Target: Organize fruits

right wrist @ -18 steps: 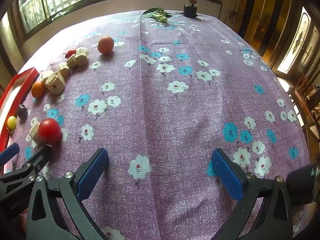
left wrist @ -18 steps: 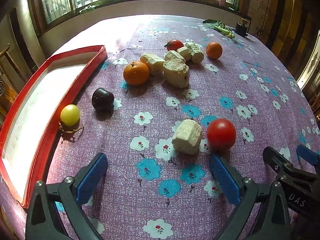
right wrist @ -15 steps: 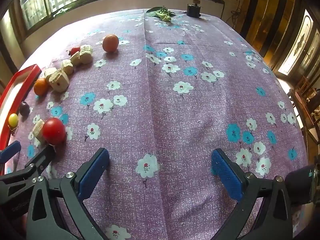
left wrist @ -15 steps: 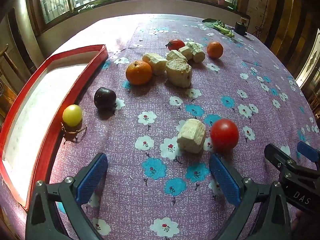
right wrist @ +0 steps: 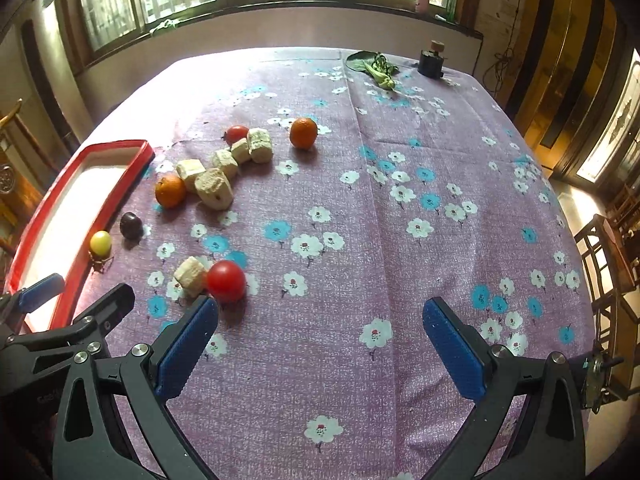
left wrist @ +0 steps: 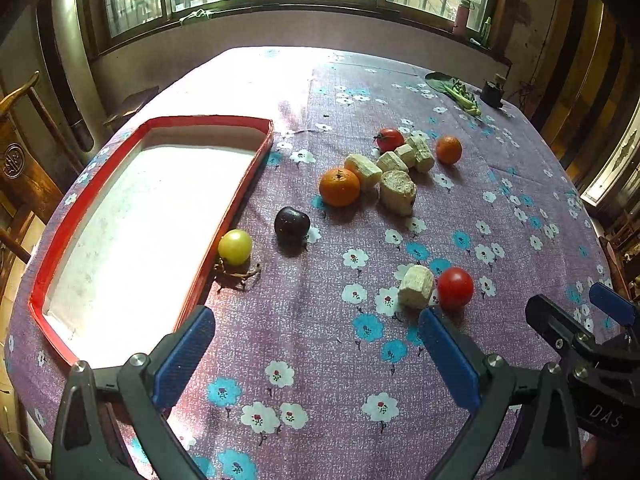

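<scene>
Left gripper (left wrist: 316,356): jaws spread wide, holding nothing, low in the frame above the floral tablecloth (left wrist: 320,380). Right gripper (right wrist: 320,344): likewise spread and empty.

Nearest fruit: the red tomato (left wrist: 455,289), just beyond the left gripper's right fingertip, touching a pale cut chunk (left wrist: 416,286) on its left. In the right wrist view the same tomato (right wrist: 226,281) sits just above that gripper's left fingertip.

Mid-frame left: a yellow fruit (left wrist: 235,246) against the rim of the red tray (left wrist: 240,204), outside it; a dark plum (left wrist: 292,222) is near, to its right.

Farther: an orange (left wrist: 339,186) touching a cluster of pale chunks (left wrist: 398,186); behind them a small tomato (left wrist: 390,139) and a second orange (left wrist: 448,150).

The tray's white interior holds no fruit.
</scene>
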Demonstrator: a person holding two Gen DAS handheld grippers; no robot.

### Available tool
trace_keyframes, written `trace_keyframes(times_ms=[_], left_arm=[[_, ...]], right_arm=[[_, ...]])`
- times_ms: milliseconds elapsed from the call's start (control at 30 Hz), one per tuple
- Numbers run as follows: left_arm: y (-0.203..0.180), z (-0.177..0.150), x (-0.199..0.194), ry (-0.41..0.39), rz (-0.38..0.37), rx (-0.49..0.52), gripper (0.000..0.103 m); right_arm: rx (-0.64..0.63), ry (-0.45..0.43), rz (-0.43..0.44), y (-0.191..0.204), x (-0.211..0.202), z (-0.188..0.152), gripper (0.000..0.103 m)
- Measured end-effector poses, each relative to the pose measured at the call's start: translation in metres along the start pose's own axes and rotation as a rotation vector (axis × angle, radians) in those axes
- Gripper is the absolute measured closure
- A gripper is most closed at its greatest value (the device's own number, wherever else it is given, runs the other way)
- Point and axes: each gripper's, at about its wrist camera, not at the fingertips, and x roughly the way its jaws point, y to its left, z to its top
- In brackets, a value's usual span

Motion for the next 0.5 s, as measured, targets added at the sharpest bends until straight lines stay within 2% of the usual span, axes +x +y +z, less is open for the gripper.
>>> trace_keyframes(times_ms=[167, 233, 500], left_arm=[[0.008, -0.004, -0.015, -0.035, 0.011, -0.011, 0.0], [0.009, -0.005, -0.02, -0.054, 0.02, -0.008, 0.0], [0.01, -0.005, -0.023, -0.064, 0.024, -0.013, 0.0]], right_arm=[[0.022, -0.052, 0.032, 0.007, -0.019, -0.006, 0.0], [0.004, -0.043, 0.017, 0.012, -0.019, -0.006, 0.0], [0.03, -0.038, 0.048, 0.013, -0.021, -0.009, 0.0]])
